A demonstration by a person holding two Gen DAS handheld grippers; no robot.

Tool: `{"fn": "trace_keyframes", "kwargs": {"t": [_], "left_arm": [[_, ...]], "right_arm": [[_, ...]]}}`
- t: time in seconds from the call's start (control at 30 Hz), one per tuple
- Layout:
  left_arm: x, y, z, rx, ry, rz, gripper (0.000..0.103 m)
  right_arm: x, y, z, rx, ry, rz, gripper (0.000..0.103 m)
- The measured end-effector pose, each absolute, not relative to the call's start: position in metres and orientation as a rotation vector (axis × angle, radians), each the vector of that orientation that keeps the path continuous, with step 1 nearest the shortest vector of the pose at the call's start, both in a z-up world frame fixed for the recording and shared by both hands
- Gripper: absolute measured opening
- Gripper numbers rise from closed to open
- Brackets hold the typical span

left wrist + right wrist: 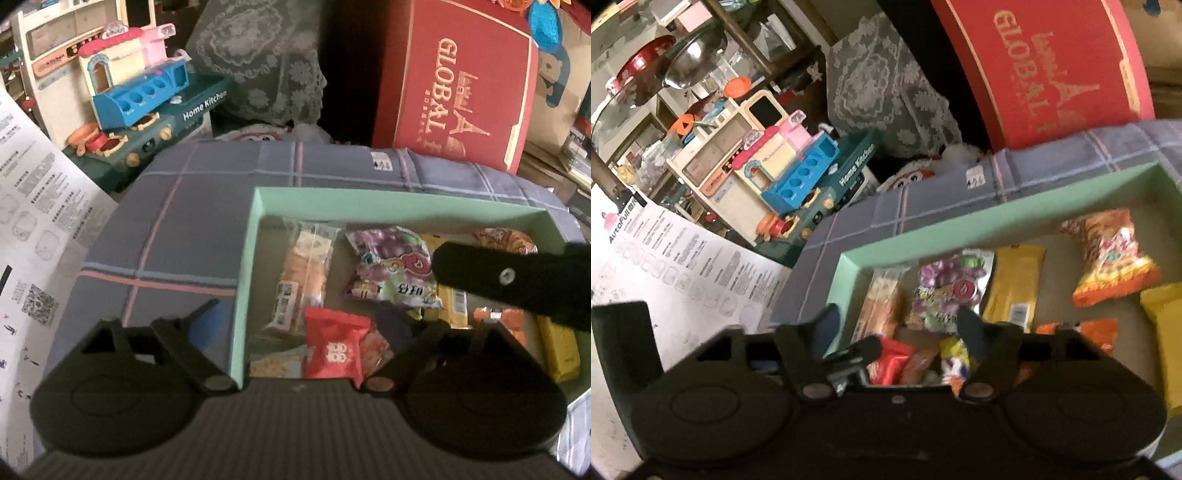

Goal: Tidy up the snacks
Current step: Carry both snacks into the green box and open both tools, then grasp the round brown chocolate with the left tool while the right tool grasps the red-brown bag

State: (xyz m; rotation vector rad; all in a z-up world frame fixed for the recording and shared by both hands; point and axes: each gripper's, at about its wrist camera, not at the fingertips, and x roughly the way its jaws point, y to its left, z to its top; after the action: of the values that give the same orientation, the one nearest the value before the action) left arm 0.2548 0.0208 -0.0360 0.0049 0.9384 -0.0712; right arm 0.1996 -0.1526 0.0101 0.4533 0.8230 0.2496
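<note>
Inside the green box (255, 258), which sits on a plaid cloth (177, 221), the snacks lie loose on the brown floor. A red packet (334, 347) rests near the box's near-left corner, and a long clear-wrapped biscuit pack (304, 273) lies beyond it along the box's left wall. A purple candy bag (391, 269) sits near the box's middle, and an orange chip bag (1112, 258) lies toward the box's far right. The left claw (295, 314) straddles the box's left wall, spread wide, with the red packet lying between its fingers but not pinched. The right claw (897, 325) hovers over the box's near edge, also spread wide and gripping nothing. A red carton (461, 81) stands behind the box.
</note>
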Motion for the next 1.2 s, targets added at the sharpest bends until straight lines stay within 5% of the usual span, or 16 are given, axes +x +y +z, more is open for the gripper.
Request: {"fn": "trace_keyframes", "kwargs": {"t": [0.33, 1.2], "left_arm": [[0.242, 0.021, -0.031, 0.004, 0.942, -0.060, 0.101], [0.100, -0.066, -0.020, 0.122, 0.987, -0.287, 0.103]], "right_arm": [[0.183, -0.158, 0.010, 0.424, 0.822, 0.218, 0.103], [0.018, -0.274, 0.021, 0.421, 0.849, 0.086, 0.103]]}}
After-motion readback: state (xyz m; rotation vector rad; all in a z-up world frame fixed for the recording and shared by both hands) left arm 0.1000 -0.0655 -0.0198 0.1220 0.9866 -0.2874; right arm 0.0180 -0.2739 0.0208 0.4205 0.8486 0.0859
